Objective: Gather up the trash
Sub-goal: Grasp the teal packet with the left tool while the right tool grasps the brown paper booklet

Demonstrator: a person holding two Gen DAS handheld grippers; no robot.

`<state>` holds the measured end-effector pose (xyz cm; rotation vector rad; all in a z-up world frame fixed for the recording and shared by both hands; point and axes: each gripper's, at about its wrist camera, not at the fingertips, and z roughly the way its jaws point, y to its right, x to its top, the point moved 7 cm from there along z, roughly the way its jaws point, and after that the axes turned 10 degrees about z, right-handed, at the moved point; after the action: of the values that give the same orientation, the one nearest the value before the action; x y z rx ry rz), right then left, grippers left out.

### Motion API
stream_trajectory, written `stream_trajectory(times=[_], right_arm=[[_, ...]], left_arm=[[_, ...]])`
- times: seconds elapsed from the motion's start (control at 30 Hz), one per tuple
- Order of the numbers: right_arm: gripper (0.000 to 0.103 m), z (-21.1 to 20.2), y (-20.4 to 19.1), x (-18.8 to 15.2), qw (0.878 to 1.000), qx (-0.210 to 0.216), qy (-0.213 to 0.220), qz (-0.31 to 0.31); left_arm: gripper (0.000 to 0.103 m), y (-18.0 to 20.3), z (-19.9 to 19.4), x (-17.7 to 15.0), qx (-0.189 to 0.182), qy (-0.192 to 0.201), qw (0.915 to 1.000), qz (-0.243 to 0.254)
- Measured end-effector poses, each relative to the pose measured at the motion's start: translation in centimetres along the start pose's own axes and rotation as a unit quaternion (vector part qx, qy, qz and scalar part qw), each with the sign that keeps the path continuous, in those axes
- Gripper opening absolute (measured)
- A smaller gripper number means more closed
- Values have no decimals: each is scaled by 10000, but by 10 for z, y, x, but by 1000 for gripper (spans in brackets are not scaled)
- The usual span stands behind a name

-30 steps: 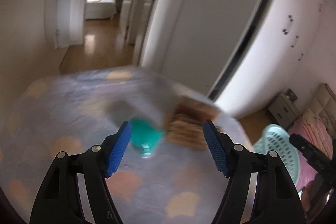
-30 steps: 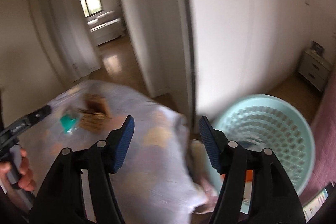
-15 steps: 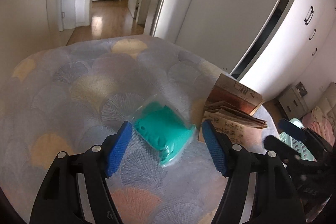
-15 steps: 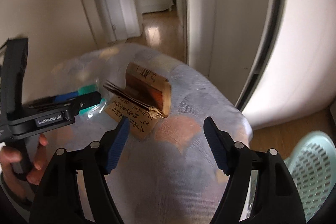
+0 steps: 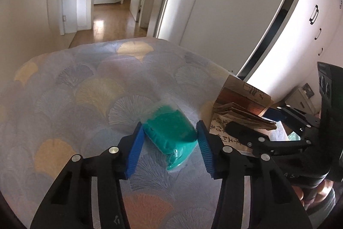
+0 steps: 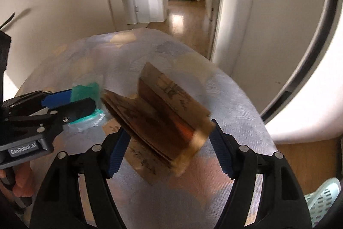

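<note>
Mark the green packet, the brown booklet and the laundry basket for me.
green packet (image 5: 171,128), left wrist view, middle of its top face
brown booklet (image 6: 163,108), right wrist view, middle of the open pages
laundry basket (image 6: 323,203), right wrist view, slotted wall at the lower right corner

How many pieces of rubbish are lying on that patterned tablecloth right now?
2. A green plastic packet sits pinched in the left gripper. A folded brown paper bag lies just right of it, between the right gripper's closing jaws. Nothing else shows.
</note>
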<state>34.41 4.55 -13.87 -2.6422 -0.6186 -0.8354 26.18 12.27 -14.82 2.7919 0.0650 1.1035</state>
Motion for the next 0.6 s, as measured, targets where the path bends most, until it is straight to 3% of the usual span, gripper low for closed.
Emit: stream_trajectory(times=[0.2,0.3,0.47,0.6], right_arm=[[36,-2,-15,-10,9998,15,26,-212],[28,-8,-14,-13,9999,76,81,-112],[24,-28,-12,-21,9994,83,326,15],[24,-48,-9,-30,9983,88,543,186]], left_arm=[[47,2,-1,0,-154,0,9999,18],[47,2,-6,1,-169,31,9998,28],[47,4,-15,3,-200,115,9997,51],[47,21,-29,7,-426,367,9981,268]])
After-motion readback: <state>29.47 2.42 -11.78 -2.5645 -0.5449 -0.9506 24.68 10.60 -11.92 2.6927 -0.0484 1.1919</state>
